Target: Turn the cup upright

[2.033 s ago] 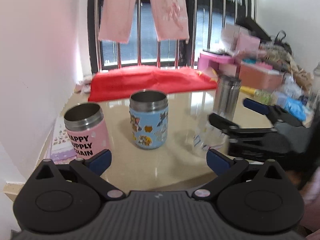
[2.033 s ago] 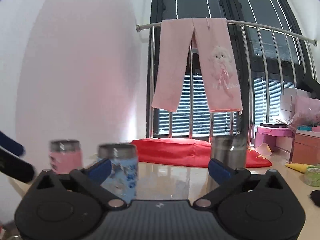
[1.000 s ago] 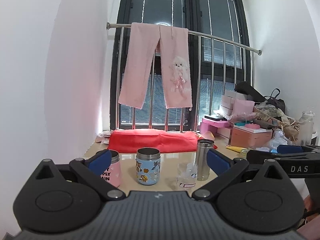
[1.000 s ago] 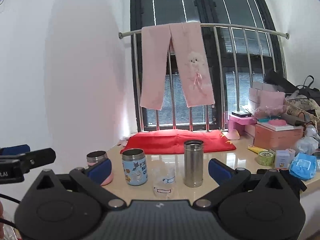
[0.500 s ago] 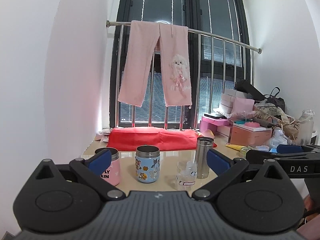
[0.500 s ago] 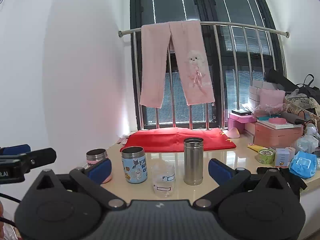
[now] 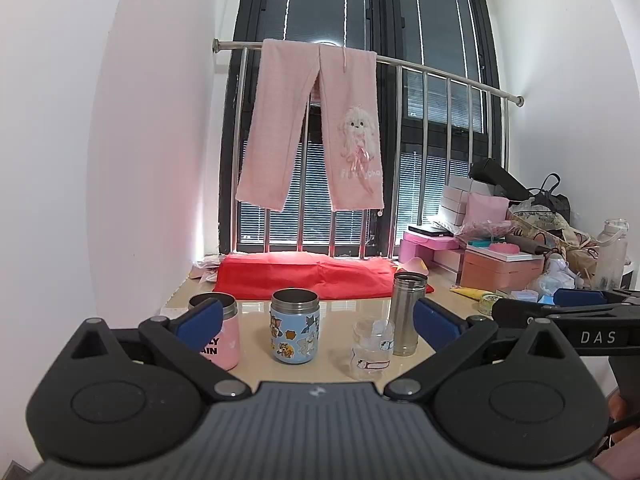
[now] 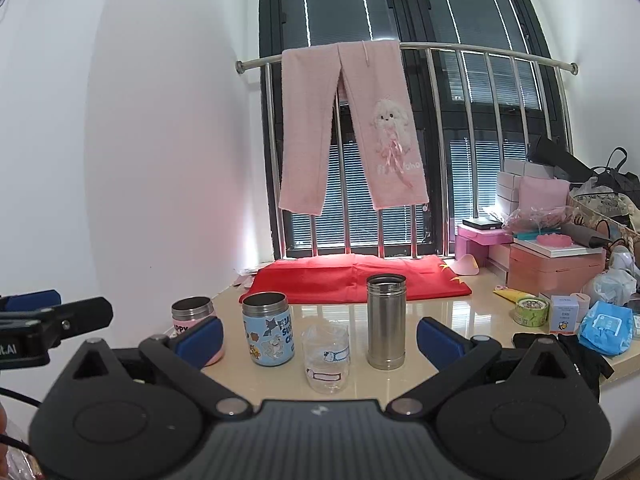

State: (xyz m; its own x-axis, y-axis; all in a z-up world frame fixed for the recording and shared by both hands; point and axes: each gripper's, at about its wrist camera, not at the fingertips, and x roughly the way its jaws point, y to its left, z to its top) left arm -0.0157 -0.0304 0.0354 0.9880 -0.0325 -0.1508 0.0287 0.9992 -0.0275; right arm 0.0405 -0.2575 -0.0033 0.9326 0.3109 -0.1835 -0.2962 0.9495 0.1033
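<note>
Several cups stand upright in a row on the beige table (image 8: 440, 320): a pink cup (image 7: 222, 338) (image 8: 192, 314), a blue cartoon cup (image 7: 295, 330) (image 8: 267, 334), a clear plastic cup (image 7: 372, 348) (image 8: 326, 358) and a tall steel cup (image 7: 406, 314) (image 8: 386, 322). My left gripper (image 7: 316, 326) is open and empty, held back from the table's front edge. My right gripper (image 8: 320, 340) is open and empty, also back from the edge. Each gripper shows at the side of the other's view.
A red cloth (image 8: 356, 278) lies at the back by the window bars. Pink trousers (image 8: 348, 132) hang on the rail. Boxes, bags and small packets (image 8: 560, 264) crowd the right side. A white wall runs along the left.
Both grippers have pulled back and up from the cups since two seconds ago. In the last half second the views have barely shifted.
</note>
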